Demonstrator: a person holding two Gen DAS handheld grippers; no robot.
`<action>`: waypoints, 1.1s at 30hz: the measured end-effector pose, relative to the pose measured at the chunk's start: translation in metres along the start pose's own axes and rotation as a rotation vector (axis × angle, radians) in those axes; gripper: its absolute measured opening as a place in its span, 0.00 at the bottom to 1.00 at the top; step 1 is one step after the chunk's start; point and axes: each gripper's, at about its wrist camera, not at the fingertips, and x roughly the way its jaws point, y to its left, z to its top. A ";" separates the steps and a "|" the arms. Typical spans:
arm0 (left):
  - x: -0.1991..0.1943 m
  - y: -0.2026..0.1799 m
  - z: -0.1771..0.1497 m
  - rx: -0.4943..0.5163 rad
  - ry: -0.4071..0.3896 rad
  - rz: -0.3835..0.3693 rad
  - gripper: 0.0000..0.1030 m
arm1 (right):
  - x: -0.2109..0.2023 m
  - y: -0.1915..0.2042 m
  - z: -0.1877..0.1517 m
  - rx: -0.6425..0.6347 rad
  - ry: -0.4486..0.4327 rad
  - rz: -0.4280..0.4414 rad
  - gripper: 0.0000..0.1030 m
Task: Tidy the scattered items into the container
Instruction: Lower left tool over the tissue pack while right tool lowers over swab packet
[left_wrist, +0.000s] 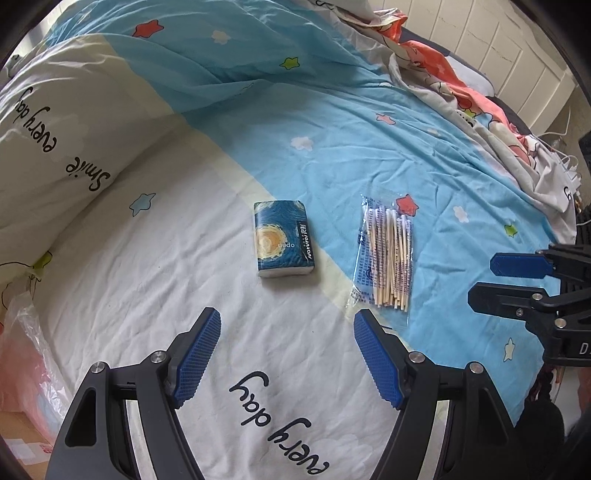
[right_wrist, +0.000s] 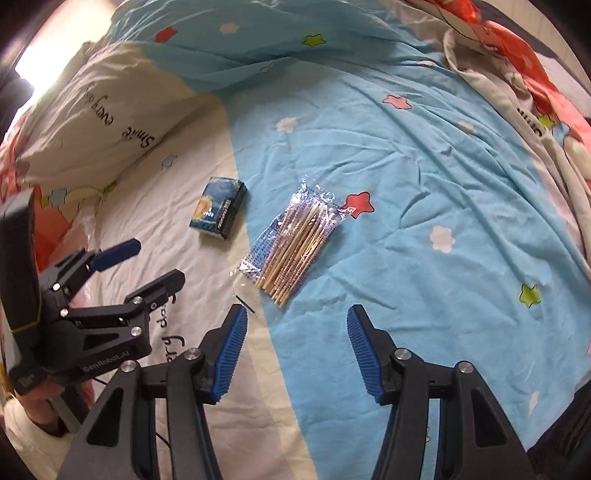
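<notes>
A small tissue pack (left_wrist: 282, 238) with a blue swirl print lies on the bedsheet (left_wrist: 184, 266). Right of it lies a clear packet of cotton swabs (left_wrist: 388, 254). My left gripper (left_wrist: 286, 323) hangs open above the sheet, just short of the tissue pack, nothing between its fingers. In the right wrist view the swab packet (right_wrist: 295, 247) lies ahead of my right gripper (right_wrist: 295, 317), which is open and empty. The tissue pack (right_wrist: 218, 212) sits further left. The left gripper (right_wrist: 155, 260) shows at the left edge, the right gripper (left_wrist: 484, 277) at the other view's right edge. No container is in view.
A pillow (left_wrist: 55, 140) printed "Smile every day" lies at the left. A crumpled quilt (left_wrist: 461, 92) with orange print is bunched along the right. A clear plastic bag (left_wrist: 22, 332) sits at the bed's left edge. A small dark sliver (right_wrist: 246, 305) lies on the sheet.
</notes>
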 end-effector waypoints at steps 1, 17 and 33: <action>0.002 0.002 0.001 -0.010 0.001 -0.004 0.75 | 0.000 -0.001 0.000 0.026 -0.011 0.007 0.52; 0.034 0.013 0.029 -0.100 -0.017 -0.050 0.75 | 0.042 -0.006 0.019 0.274 -0.024 0.025 0.53; 0.067 0.022 0.040 -0.129 -0.009 -0.022 0.75 | 0.067 -0.004 0.044 0.402 -0.009 -0.046 0.53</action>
